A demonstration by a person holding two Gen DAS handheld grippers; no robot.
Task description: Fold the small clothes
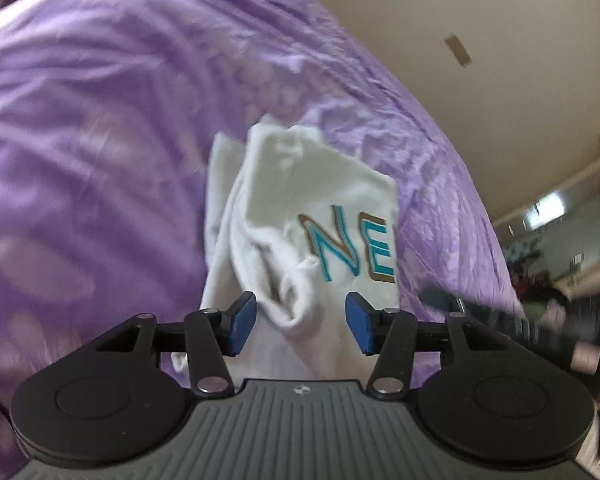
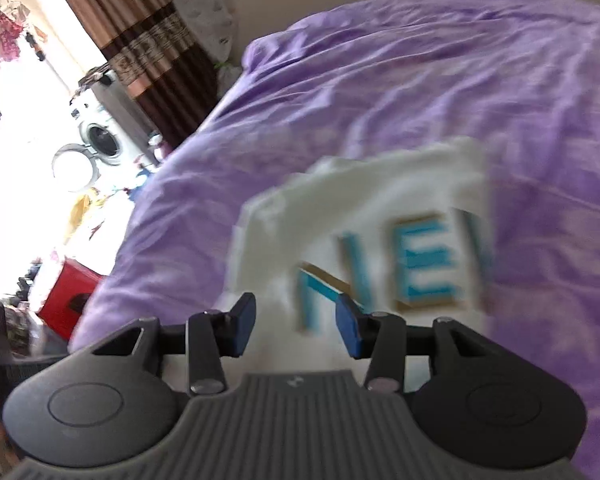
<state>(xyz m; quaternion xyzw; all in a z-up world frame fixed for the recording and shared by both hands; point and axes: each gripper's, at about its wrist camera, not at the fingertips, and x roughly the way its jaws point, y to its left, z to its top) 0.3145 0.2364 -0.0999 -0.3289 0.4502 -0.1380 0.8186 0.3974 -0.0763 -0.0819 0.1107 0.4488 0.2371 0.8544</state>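
Here my left gripper [image 1: 301,322] hangs low over a small white shirt [image 1: 300,216] lying on a purple bedsheet [image 1: 100,140], and its blue pads [image 1: 244,322] stand well apart with a bunched fold of the white cloth rising into the gap between them; the pads do not press on it. The shirt is partly folded, its upper part doubled over in soft layers, and teal letters edged in brown [image 1: 352,252] read "NE" near its right edge. To the right of this gripper I see the dark body of my other tool, blurred, at the sheet's edge. From the right wrist view, my right gripper [image 2: 298,326] also has its blue pads [image 2: 244,326] spread wide, holding nothing, with the near edge of the white shirt [image 2: 380,216] lying under and between them. The picture is smeared by motion, so whether the pads touch the cloth I cannot tell. The same teal letters [image 2: 400,268] show just beyond the right pad. The purple bedsheet [image 2: 420,80] runs wrinkled behind the shirt. Off the bed to the left stand a brown striped curtain [image 2: 148,48], a white washing machine [image 2: 100,136] and a red box [image 2: 68,300].
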